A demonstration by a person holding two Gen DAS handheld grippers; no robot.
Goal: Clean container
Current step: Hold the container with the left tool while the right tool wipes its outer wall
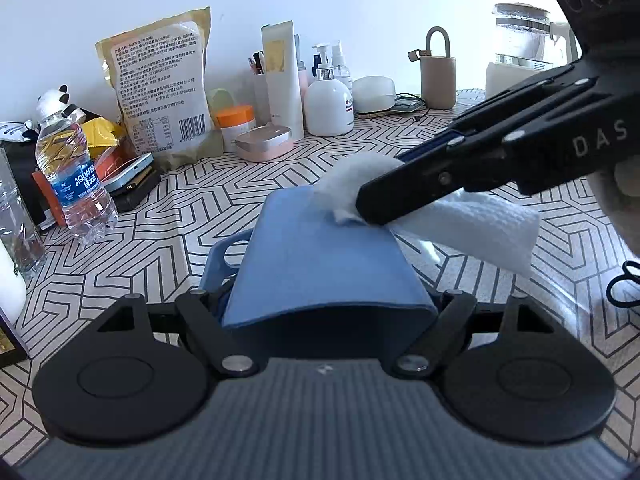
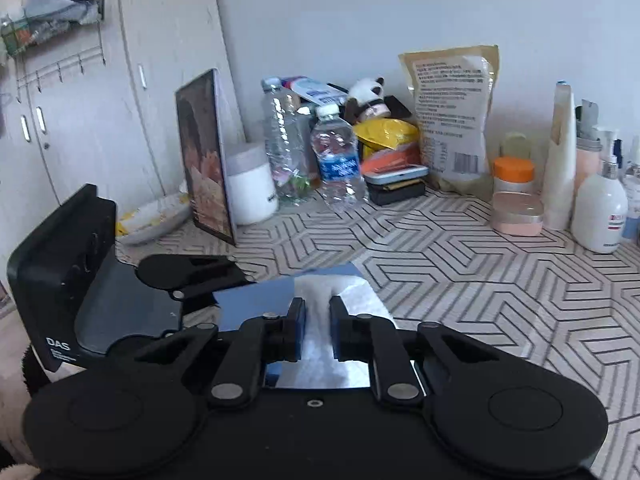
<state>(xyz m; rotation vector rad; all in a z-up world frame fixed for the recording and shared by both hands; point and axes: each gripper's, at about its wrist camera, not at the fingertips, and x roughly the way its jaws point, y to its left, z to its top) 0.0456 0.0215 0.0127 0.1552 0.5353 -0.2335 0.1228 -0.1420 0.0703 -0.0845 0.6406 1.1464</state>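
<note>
Left wrist view shows the left gripper (image 1: 320,280) clamped on the blue container (image 1: 320,260) while the right gripper (image 1: 364,204), pinching a white wipe (image 1: 472,224), rubs its far top; hard pressure could lever it loose.

Pale plain wall (image 2: 360,20) ahead of the claw, cream wardrobe doors (image 2: 80,128) left with hanging hook rack (image 2: 60,68), geometric-patterned tabletop (image 2: 480,280) beneath, soft daylight
</note>
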